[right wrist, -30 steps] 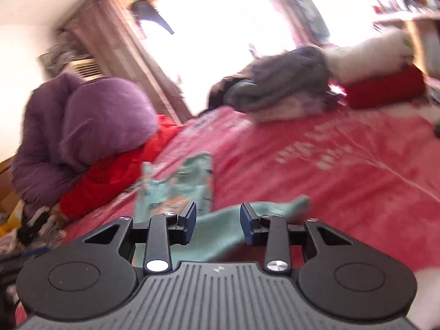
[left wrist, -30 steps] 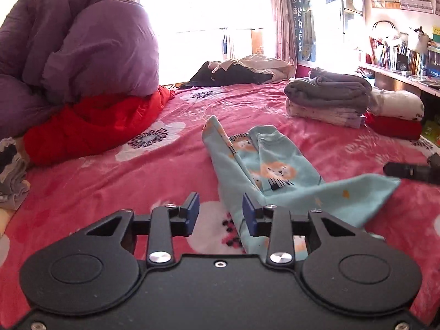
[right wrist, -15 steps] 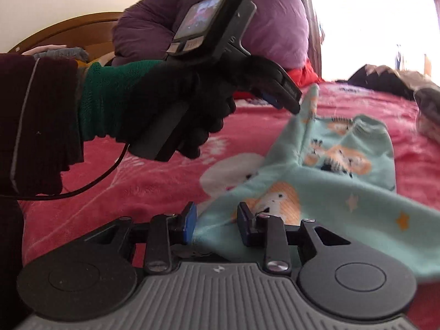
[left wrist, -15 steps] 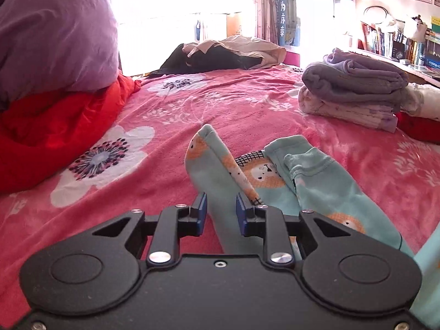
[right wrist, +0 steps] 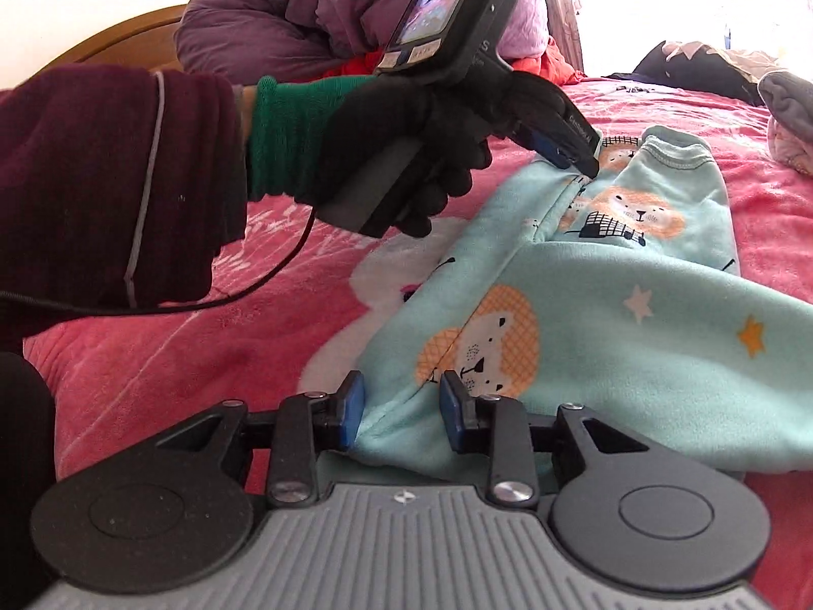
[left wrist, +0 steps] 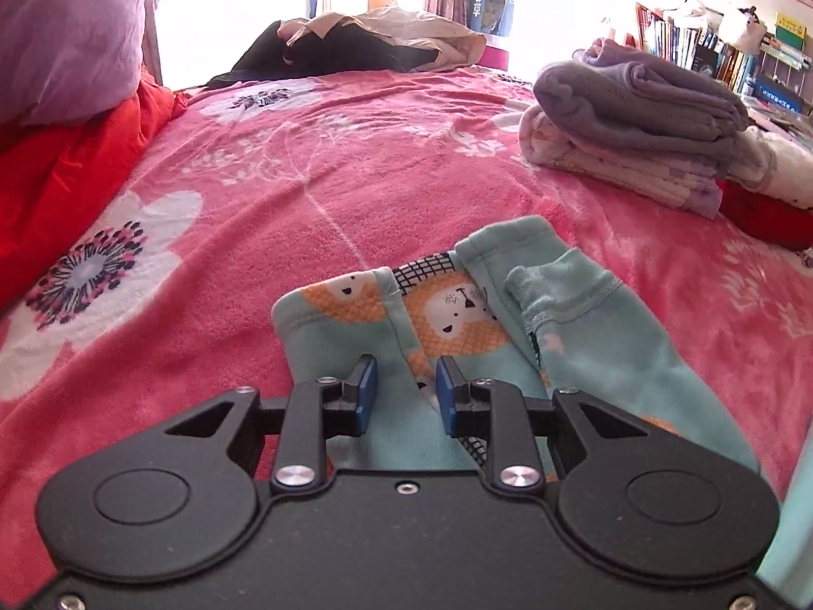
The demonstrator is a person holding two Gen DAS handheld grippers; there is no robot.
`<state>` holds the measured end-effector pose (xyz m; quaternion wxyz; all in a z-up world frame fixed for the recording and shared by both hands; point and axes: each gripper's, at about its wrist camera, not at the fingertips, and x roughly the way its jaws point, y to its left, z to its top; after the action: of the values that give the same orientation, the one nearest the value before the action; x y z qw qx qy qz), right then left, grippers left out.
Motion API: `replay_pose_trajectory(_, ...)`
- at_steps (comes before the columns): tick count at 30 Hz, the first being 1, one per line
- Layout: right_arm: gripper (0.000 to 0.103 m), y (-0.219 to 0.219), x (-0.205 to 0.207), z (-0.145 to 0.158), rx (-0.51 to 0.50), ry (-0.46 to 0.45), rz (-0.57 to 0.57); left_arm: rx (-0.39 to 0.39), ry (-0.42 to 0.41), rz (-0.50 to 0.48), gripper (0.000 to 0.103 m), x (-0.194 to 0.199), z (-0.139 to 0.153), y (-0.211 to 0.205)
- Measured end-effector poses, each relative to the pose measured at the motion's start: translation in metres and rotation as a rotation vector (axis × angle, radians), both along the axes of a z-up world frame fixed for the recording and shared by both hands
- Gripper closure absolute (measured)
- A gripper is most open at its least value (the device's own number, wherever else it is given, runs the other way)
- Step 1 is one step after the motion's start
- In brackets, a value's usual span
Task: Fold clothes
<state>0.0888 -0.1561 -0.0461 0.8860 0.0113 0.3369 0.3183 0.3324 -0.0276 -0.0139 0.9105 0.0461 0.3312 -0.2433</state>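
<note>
A pair of mint-green children's trousers (left wrist: 584,345) printed with lions lies on the pink flowered blanket (left wrist: 315,178) covering the bed, well short of its far edge. The left gripper (left wrist: 401,394) points down at one leg near the cuffs; its jaws have just been closing, the fabric lies in the narrow gap between the blue pads (left wrist: 367,396), and whether they pinch it I cannot tell. The right gripper (right wrist: 401,409) sits at the trousers' near end, jaws partly open, with a raised fold of cloth between its pads (right wrist: 350,412), the left pad touching it.
</note>
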Motion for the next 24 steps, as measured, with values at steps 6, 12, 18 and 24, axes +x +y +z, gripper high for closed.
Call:
replay_pose_trajectory(6, 0.069, 0.003, -0.017, 0.013, 0.017, -0.102, 0.019, -0.001, -0.007, 0.001, 0.077, -0.019, 0.027, 0.002)
replay_pose_trajectory(12, 0.069, 0.005, -0.023, 0.017, 0.043, -0.2, 0.017, 0.229, 0.018, 0.035, 0.079, -0.019, 0.002, -0.038)
replay_pose_trajectory(18, 0.069, -0.007, 0.0, 0.009, 0.058, -0.05, -0.039, 0.17, -0.009, 0.088, 0.097, -0.024, 0.013, -0.039)
replay_pose_trajectory(24, 0.069, -0.013, 0.001, 0.013, 0.091, -0.019, -0.042, 0.122, 0.055, 0.092, 0.097, -0.013, 0.0, -0.05)
